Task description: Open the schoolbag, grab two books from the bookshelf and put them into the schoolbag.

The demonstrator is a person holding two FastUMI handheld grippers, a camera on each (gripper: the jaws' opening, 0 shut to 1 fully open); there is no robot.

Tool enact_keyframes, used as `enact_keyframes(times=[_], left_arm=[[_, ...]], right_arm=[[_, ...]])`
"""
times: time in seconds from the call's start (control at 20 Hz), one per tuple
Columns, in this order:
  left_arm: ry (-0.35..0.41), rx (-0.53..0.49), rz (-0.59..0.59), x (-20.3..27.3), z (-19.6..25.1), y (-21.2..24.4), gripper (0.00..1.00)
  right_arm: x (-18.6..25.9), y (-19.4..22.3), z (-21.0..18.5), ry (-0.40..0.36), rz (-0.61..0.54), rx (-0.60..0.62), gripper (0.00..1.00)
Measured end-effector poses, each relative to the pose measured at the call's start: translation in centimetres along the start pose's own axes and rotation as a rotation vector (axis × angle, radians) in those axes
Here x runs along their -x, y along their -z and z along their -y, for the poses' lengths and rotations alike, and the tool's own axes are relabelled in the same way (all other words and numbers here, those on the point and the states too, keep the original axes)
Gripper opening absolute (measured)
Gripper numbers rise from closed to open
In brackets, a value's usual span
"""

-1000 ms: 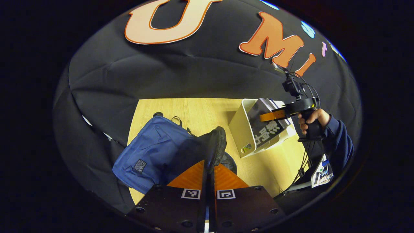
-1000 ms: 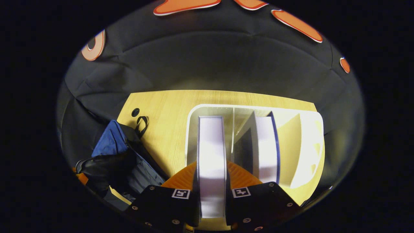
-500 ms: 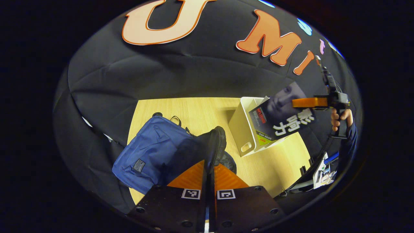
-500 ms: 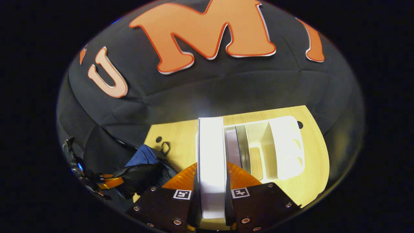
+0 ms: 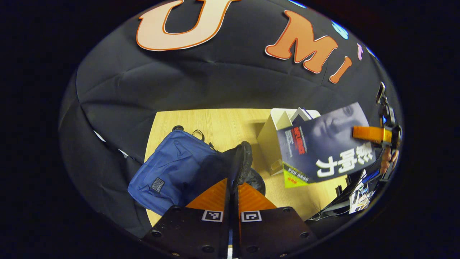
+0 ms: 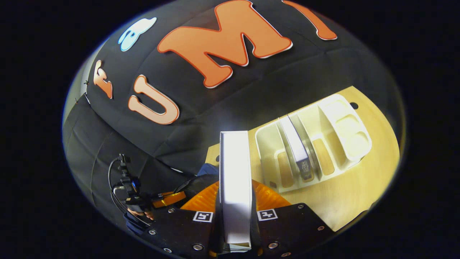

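Lifted clear of the white bookshelf (image 6: 312, 144) since a second ago, our right gripper (image 6: 235, 216) clamps a book (image 5: 323, 147) in open air above the wooden table (image 5: 222, 122). Our left gripper (image 5: 233, 187) pinches the blue schoolbag's (image 5: 172, 169) dark flap (one book (image 6: 296, 144) stands shelved), black cloth behind.

Two raised, table-facing (image 5: 215, 122) fisheye views
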State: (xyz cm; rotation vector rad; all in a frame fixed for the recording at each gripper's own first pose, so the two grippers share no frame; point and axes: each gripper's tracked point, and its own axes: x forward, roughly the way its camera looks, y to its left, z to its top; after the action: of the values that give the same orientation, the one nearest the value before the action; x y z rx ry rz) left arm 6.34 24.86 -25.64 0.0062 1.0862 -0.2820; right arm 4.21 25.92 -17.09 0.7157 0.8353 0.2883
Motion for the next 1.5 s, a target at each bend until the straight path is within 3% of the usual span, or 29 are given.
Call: enact_keyframes(times=[0.25, 0.55, 0.75, 1.1, 1.5], left_arm=[[-0.016, 0.002, -0.023, -0.2, -0.2, 0.1, 0.04], [-0.036, -0.001, -0.043, -0.3, -0.2, -0.4, 0.04], [-0.03, 0.003, -0.061, -0.8, -0.1, -0.2, 0.04], [-0.012, 0.009, -0.072, -1.2, 0.0, 0.0, 0.05], [0.018, 0.002, -0.108, -2.1, 1.3, 1.0, 0.03]], right_arm=[[-3.4, 8.4, -0.3, -0.058, -0.113, -0.202, 0.29], [-7.4, 13.1, -1.3, -0.064, -0.083, -0.291, 0.29], [-11.4, 17.9, -2.1, -0.039, -0.132, -0.332, 0.29], [-16.8, 18.7, -3.7, -0.033, -0.066, -0.387, 0.29], [-20.9, 20.4, -5.6, -0.053, -0.07, -0.461, 0.29]])
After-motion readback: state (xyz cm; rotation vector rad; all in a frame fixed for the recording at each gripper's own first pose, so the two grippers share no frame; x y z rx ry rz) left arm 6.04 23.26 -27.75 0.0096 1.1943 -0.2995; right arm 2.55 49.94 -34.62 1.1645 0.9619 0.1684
